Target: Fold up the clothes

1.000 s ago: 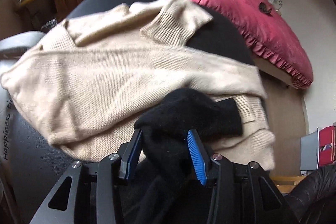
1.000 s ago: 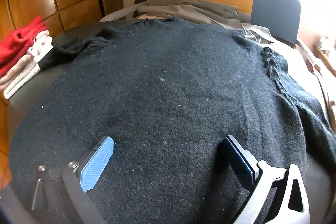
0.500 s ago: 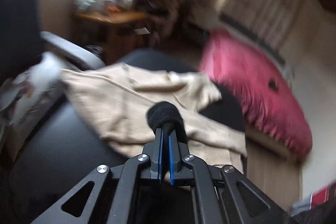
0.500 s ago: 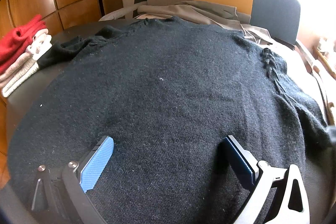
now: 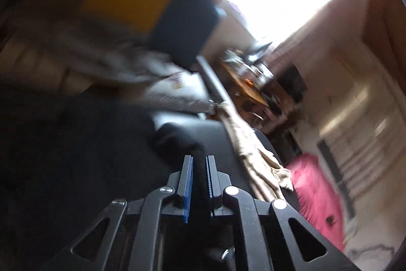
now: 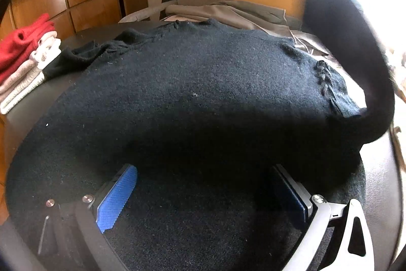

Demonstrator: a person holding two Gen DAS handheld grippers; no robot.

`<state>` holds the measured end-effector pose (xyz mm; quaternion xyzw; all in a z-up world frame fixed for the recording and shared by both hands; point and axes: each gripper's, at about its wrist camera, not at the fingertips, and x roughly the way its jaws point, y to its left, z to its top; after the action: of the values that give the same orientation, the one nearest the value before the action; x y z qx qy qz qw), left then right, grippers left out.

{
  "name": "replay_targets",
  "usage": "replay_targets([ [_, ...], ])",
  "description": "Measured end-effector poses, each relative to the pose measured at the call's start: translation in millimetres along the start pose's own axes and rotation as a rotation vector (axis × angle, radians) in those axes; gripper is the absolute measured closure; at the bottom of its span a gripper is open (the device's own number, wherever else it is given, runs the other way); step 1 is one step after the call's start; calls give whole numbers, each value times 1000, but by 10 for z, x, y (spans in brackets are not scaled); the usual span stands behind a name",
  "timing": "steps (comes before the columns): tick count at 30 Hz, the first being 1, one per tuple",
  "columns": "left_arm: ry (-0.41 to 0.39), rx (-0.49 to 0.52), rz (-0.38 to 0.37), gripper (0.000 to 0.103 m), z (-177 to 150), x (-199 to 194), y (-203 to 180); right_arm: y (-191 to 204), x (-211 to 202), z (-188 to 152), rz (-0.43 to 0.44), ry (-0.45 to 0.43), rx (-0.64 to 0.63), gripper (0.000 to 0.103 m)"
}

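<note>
a: what's on the left?
b: a stack (image 6: 24, 60) of folded clothes, red on top, at the table (image 6: 380, 169) edge.
a: and the black sweater (image 6: 190, 98)?
b: spread flat across the table. the right gripper (image 6: 203, 194) hovers over its near hem, jaws wide apart, nothing between them.
a: the right side?
b: its sleeve (image 6: 355, 47) arcs up off the table.
a: the left gripper (image 5: 199, 174)?
b: its view is blurred. jaws narrow and opening, the dark sleeve end (image 5: 177, 141) between the pads; gripped or not, i cannot tell. a beige sweater (image 5: 256, 159) lies further right.
</note>
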<state>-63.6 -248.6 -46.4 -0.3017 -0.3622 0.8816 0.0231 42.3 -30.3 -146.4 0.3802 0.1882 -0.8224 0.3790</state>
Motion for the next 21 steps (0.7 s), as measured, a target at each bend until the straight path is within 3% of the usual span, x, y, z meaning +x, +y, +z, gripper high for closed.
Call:
replay_targets([
  [4, -25, -191, 107, 82, -469, -435, 829, -4, -2, 0, 1, -1, 0, 0],
  [7, -35, -231, 228, 80, -756, -708, 1176, -5, -2, -3, 3, -2, 3, 0],
  [11, -25, -38, 332, 73, -807, -796, 1021, -11, -4, -2, 6, -2, 5, 0],
  [14, -12, 236, 372, 63, -636, -647, 563, -15, -7, -4, 8, -3, 8, 0],
  [18, 115, 596, 382, 58, -437, 38, -21, -9, -5, 2, 6, -1, 7, 0],
  [21, 233, 753, 416, 58, -327, 565, -166, -13, -4, 4, 7, -1, 9, 0],
])
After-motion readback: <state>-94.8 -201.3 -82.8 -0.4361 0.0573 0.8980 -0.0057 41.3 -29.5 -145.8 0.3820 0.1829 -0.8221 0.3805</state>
